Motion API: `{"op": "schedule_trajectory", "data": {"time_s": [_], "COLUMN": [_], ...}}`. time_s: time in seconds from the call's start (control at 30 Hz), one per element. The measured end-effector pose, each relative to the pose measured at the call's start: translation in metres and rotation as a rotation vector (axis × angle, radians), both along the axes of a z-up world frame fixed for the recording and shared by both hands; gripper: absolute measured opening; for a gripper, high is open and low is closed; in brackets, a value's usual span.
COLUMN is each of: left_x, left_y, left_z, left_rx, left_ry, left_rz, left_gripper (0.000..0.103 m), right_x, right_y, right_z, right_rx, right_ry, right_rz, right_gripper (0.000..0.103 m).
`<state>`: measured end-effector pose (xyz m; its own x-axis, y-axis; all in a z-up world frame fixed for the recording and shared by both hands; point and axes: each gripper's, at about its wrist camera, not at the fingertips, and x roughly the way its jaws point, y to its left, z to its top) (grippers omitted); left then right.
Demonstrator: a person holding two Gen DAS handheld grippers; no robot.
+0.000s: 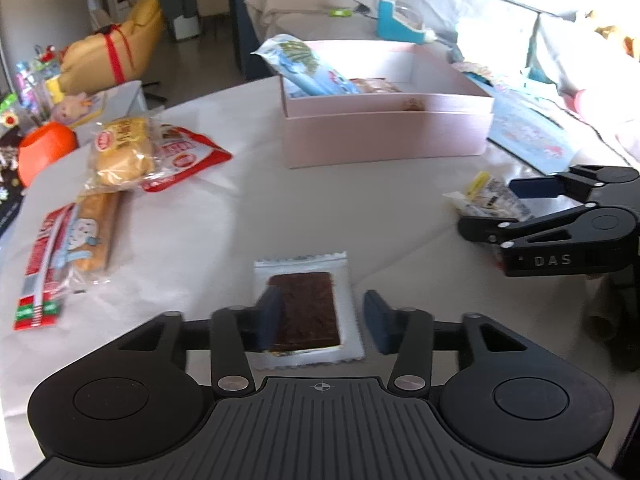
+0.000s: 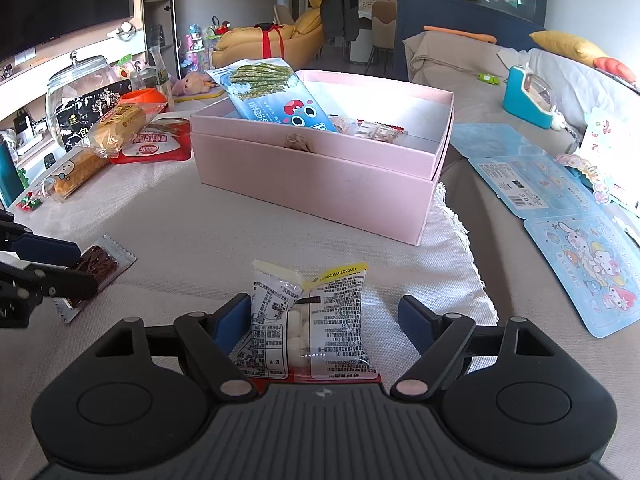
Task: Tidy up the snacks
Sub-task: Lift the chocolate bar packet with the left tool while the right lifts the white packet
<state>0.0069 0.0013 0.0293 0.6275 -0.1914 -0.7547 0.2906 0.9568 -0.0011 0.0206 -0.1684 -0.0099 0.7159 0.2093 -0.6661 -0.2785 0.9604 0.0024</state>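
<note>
A living room with yellow seating lies behind a cloth-covered desk [image 1: 224, 240]. A brown bar packet [image 1: 306, 308] lies flat between the left gripper [image 1: 320, 318] jaws, which stand apart around it, the right pad clear of it. At twelve o'clock stands the pink box [image 1: 384, 132], holding a blue seaweed-print bag [image 1: 308, 66]. Bread and cake packets [image 1: 120, 152] lie at ten o'clock. The right gripper [image 2: 324, 318], angled downward, has open jaws straddling a white printed packet [image 2: 312, 320] without pressing it. Its body reads "DAS".
</note>
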Motion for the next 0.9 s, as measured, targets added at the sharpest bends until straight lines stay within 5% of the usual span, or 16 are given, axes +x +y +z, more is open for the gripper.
{"op": "schedule_trajectory", "data": {"time_s": [0.2, 0.57, 0.8, 0.9], "left_x": [0.0, 0.006, 0.01, 0.007], "left_y": [0.008, 0.006, 0.016, 0.011], "left_z": [0.005, -0.004, -0.004, -0.005], "left_rx": [-0.073, -0.014, -0.056, -0.03], "left_ry": [-0.001, 0.013, 0.024, 0.012], "left_rz": [0.016, 0.048, 0.056, 0.027], "left_gripper": [0.056, 0.051, 0.044, 0.045], "right_x": [0.0, 0.0, -0.001, -0.003], "right_y": [0.0, 0.0, 0.0, 0.001], "right_z": [0.0, 0.0, 0.0, 0.002], "right_rx": [0.0, 0.001, -0.003, 0.001], "right_ry": [0.0, 0.0, -0.001, -0.004], "right_rz": [0.0, 0.0, 0.002, 0.034], "right_gripper": [0.081, 0.081, 0.08, 0.064]}}
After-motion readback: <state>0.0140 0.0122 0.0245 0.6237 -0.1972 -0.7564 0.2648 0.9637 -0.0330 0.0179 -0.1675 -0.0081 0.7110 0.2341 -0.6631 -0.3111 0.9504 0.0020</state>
